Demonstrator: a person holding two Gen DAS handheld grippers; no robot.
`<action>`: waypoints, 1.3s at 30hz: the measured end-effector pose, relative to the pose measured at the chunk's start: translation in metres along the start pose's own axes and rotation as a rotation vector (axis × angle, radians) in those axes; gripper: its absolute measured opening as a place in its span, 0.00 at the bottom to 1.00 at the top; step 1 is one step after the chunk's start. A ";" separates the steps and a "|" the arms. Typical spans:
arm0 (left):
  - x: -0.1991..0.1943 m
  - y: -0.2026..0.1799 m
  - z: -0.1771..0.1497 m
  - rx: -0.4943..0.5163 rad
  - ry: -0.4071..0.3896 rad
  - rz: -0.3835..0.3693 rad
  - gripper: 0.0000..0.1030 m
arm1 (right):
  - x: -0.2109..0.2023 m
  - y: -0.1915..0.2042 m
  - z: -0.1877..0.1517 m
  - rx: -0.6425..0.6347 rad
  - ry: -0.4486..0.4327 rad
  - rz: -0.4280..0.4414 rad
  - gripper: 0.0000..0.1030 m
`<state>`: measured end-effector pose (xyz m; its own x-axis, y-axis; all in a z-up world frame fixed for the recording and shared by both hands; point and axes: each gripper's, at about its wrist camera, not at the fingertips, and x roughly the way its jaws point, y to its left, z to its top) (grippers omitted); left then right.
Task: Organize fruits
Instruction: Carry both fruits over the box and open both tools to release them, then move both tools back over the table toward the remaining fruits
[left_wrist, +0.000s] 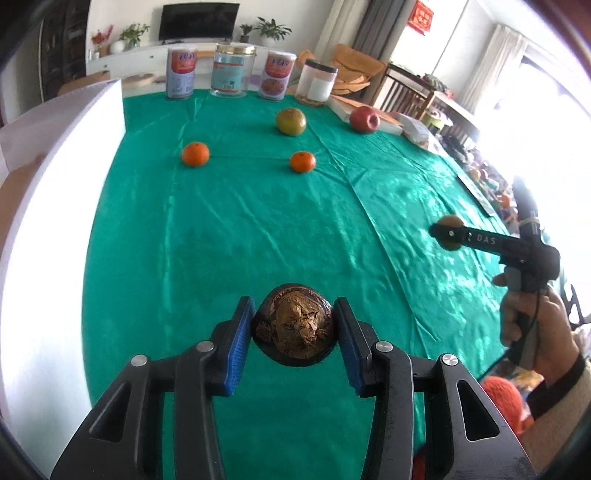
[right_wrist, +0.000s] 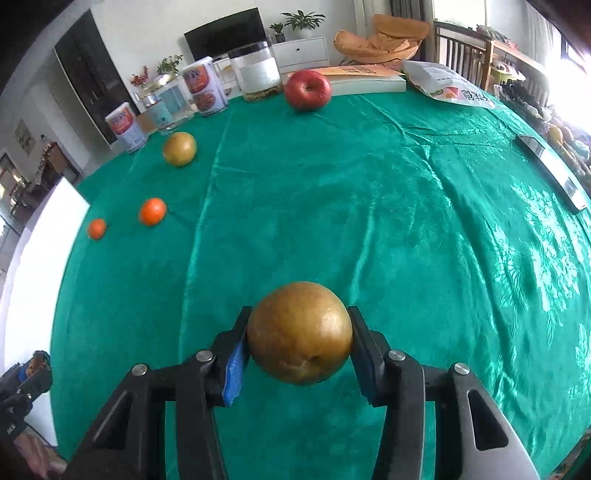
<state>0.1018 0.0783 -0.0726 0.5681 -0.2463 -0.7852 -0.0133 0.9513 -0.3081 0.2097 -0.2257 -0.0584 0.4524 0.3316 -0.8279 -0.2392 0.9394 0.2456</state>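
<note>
Fruits lie scattered on the green desk (left_wrist: 258, 229): two tangerines (left_wrist: 195, 154) (left_wrist: 303, 161) at 11 and 12 o'clock in the left view, a yellow-green pear (left_wrist: 291, 121) beyond them, an apple (left_wrist: 365, 119) at 1 o'clock. Left gripper (left_wrist: 294, 325) has its fingers clamped on a dark, dried-looking fruit (left_wrist: 294, 325). Right gripper (right_wrist: 300, 334) has its fingers clamped on a golden pear (right_wrist: 300, 332), held above the cloth. Cans (left_wrist: 181, 71) and jars (left_wrist: 230, 70) stand at the far edge.

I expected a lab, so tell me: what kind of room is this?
Most likely a home living room. A television stands on a white cabinet with potted plants, and the table wears a green tablecloth scattered with fruit.
</note>
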 end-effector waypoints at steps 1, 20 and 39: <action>-0.014 0.003 -0.006 -0.031 0.028 -0.050 0.44 | -0.010 0.013 -0.004 -0.008 0.009 0.053 0.47; -0.122 0.226 -0.006 -0.422 -0.005 0.363 0.44 | -0.010 0.427 -0.096 -0.682 0.255 0.500 0.47; -0.132 0.082 0.009 -0.146 -0.293 0.287 0.94 | -0.035 0.216 -0.076 -0.450 -0.225 0.047 1.00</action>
<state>0.0330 0.1903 0.0109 0.7335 0.1073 -0.6712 -0.3089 0.9322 -0.1886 0.0771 -0.0407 -0.0147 0.5938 0.4301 -0.6800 -0.5883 0.8086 -0.0024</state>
